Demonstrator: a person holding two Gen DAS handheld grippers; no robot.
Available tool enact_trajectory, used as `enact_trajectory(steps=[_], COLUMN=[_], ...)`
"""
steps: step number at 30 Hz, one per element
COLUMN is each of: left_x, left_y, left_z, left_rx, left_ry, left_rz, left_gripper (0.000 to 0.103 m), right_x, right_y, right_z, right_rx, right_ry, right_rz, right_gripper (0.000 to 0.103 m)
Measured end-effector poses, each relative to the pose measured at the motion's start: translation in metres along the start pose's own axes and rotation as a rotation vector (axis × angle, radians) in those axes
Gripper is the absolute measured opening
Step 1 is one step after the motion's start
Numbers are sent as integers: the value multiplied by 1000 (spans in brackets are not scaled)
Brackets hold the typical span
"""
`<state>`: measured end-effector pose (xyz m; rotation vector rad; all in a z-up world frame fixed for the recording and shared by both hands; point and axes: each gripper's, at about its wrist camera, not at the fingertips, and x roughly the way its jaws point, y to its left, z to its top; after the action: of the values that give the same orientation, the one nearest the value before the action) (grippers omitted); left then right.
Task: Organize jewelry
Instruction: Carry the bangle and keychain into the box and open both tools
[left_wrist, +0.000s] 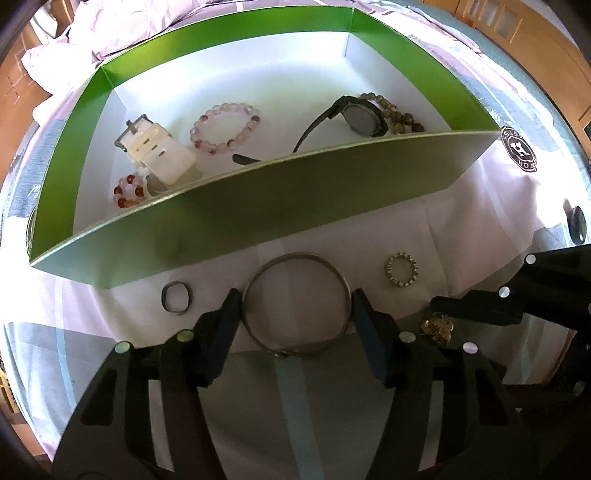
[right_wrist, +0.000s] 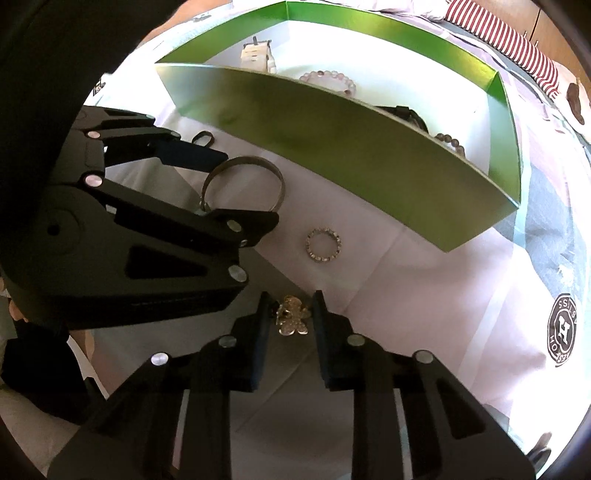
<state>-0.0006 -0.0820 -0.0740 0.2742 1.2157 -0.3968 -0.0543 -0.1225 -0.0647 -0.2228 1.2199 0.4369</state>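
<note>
The bangle (left_wrist: 297, 302) lies flat on the bedspread (left_wrist: 480, 206) between the fingers of my left tool (left_wrist: 295, 314), which stands open around it, the pads just beside its rim on either side; I cannot tell whether they touch it yet. Just to its right, the gold brooch (right_wrist: 291, 319) sits between the fingers of my right tool (right_wrist: 290, 314), also open, with a gap showing on each side. So neither piece is gripped, by my judgement.

Still out on the bedspread with them are a plain ring (left_wrist: 177, 302) left of the bangle and a studded ring (left_wrist: 401, 274) near the box's front wall.

Inside the green box (left_wrist: 258, 206) I already see a white watch (left_wrist: 155, 146), a pale pink bead bracelet (left_wrist: 225, 127), a small red and white bead bracelet (left_wrist: 128, 191), a black watch (left_wrist: 354, 116) and a brown bead bracelet (left_wrist: 397, 114) behind it.

I would say I am a little past halfway: five pieces are in, four are left outside, and two of those are lined up to be closed on and lifted over the wall
</note>
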Motion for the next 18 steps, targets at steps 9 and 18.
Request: enact_trajectory(steps=[9,18], left_x=[-40,-114], left_y=[7,45], left_z=[-5,-6], left_rx=[-8,-31], left_ry=[-110,-346], left_rz=[34,-42], left_gripper=[60,60], right_x=[-42,-107], right_y=[-12,-7], right_z=[8,6], right_rx=[34,62], right_ry=[-210,-597], right_rz=[-112,-12], right_gripper=[23,23])
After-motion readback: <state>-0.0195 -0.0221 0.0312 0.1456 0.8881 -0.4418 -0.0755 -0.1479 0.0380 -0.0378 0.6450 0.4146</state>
